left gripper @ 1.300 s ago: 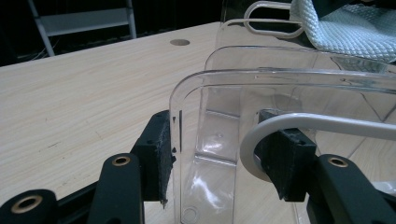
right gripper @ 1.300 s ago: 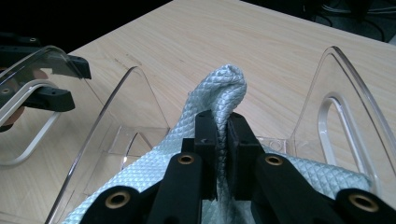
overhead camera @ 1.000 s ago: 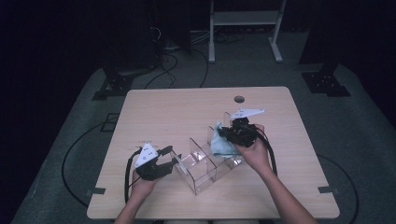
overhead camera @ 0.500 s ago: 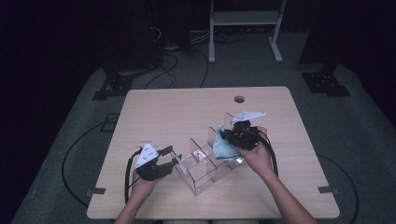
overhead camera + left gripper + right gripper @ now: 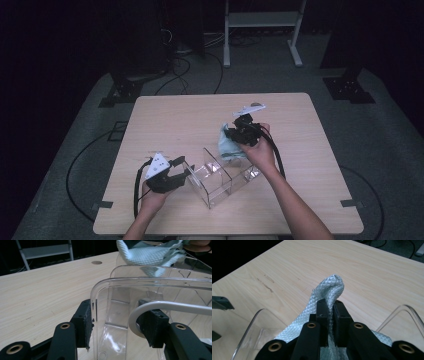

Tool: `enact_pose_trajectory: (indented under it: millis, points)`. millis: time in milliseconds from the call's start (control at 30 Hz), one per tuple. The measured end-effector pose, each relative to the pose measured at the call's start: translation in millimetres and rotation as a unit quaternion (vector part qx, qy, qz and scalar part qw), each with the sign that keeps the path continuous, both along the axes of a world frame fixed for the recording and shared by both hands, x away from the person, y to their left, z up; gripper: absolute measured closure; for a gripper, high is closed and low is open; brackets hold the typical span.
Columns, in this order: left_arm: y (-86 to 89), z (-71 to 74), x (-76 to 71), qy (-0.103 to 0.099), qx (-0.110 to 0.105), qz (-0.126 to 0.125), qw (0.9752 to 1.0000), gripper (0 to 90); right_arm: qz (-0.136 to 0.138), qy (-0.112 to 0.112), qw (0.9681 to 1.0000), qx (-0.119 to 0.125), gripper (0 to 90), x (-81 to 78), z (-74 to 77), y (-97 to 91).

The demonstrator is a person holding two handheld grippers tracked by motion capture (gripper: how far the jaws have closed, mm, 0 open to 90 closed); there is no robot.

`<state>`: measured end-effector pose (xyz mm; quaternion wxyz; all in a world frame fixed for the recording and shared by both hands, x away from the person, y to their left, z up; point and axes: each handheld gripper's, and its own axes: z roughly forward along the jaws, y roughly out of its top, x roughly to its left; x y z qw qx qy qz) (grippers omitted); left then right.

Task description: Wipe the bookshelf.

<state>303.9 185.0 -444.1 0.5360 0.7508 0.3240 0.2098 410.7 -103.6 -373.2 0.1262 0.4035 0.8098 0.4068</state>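
On the pale wooden tabletop (image 5: 175, 120), a clear plastic divided box (image 5: 220, 177) sits near 6 o'clock. The left gripper (image 5: 182, 171) clamps its 9 o'clock wall. The right gripper (image 5: 231, 136) pinches a light-blue woven cloth (image 5: 227, 147) above the box's 1 o'clock end.

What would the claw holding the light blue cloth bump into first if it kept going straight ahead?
Probably the bare top of the light wooden table. The right claw, shut on the light blue woven cloth, points down over the clear plastic box rim toward open wood, though depth is unclear.

Wooden table (image 5: 175, 125), cables (image 5: 185, 55), metal stand (image 5: 260, 25) behind
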Motion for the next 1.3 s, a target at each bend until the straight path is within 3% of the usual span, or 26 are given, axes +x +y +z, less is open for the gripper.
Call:
enact_pose_trajectory:
  millis: [133, 367, 533, 700, 767, 900, 1033, 1167, 1300]
  points:
    - [-0.6, 0.2, 0.0, 0.000, 0.001, 0.004, 1.0000, 47.3, 0.007, -0.011, 0.9999, -0.011, 83.8, -5.9, 1.6, -6.5]
    - [-1.9, 0.2, -0.6, 0.001, 0.003, 0.010, 0.9999, 47.3, 0.010, -0.016, 0.9998, -0.002, 83.5, -37.7, -2.4, -38.1]
    - [-3.3, 0.1, -0.8, 0.002, 0.003, 0.009, 1.0000, 47.2, 0.008, -0.028, 0.9996, 0.005, 83.6, -51.4, -4.6, -46.4]
    - [-2.8, 0.0, -0.2, 0.005, 0.002, 0.007, 1.0000, 47.0, 0.024, -0.043, 0.9974, 0.053, 84.0, -70.4, 9.9, -54.7]
    - [-3.0, -0.1, -0.1, 0.006, 0.001, 0.007, 1.0000, 46.9, 0.040, -0.042, 0.9962, 0.065, 83.9, -81.8, 14.3, -53.1]
    - [-2.8, 0.1, -0.3, 0.004, 0.004, 0.007, 1.0000, 46.9, 0.072, -0.047, 0.9943, 0.063, 84.0, -104.2, 17.4, -43.3]
    - [-3.2, 0.0, -0.3, 0.005, 0.003, 0.008, 1.0000, 47.0, 0.092, -0.040, 0.9930, 0.062, 84.2, -121.9, 10.7, -33.6]
    - [-3.5, 0.3, -0.1, 0.004, 0.005, 0.007, 1.0000, 47.0, 0.100, -0.028, 0.9932, 0.054, 84.2, -122.2, -1.2, -22.7]
    - [-3.8, -0.1, 0.0, 0.004, 0.004, 0.009, 0.9999, 47.1, 0.095, -0.023, 0.9931, 0.064, 84.3, -112.5, -6.8, -16.3]
